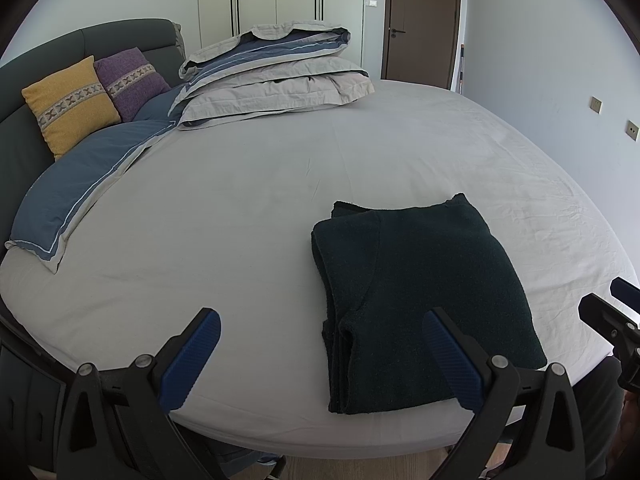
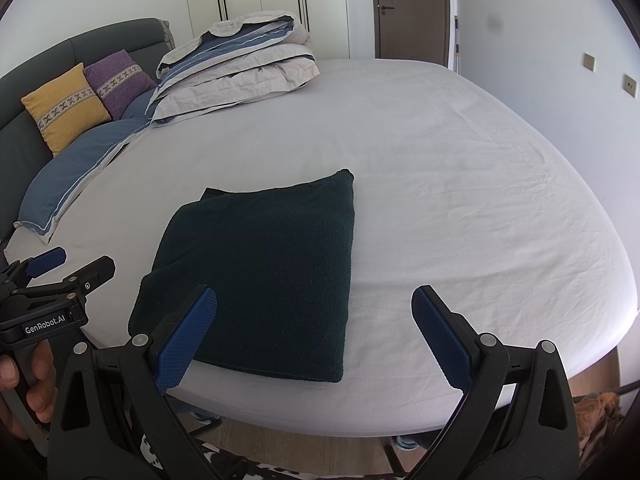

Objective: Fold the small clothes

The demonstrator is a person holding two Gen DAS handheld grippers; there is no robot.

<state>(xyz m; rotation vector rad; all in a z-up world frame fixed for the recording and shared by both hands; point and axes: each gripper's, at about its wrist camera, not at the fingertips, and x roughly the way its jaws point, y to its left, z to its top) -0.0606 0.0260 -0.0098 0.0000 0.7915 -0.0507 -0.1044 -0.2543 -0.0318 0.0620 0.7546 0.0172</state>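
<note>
Dark green knitted garment (image 2: 260, 276) folded into neat rectangle, lying flat on white-sheeted bed (image 2: 460, 184) near front edge, likely for easy reach. Left hand-held gripper (image 1: 320, 356) wide open, empty, just short of garment. Right hand-held gripper (image 2: 314, 332) likewise spread, holding nothing. Fold looks complete.

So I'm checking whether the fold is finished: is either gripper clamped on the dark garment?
No: the left gripper and right gripper both stand wide open above the folded dark garment, which lies free on the bed.
</note>
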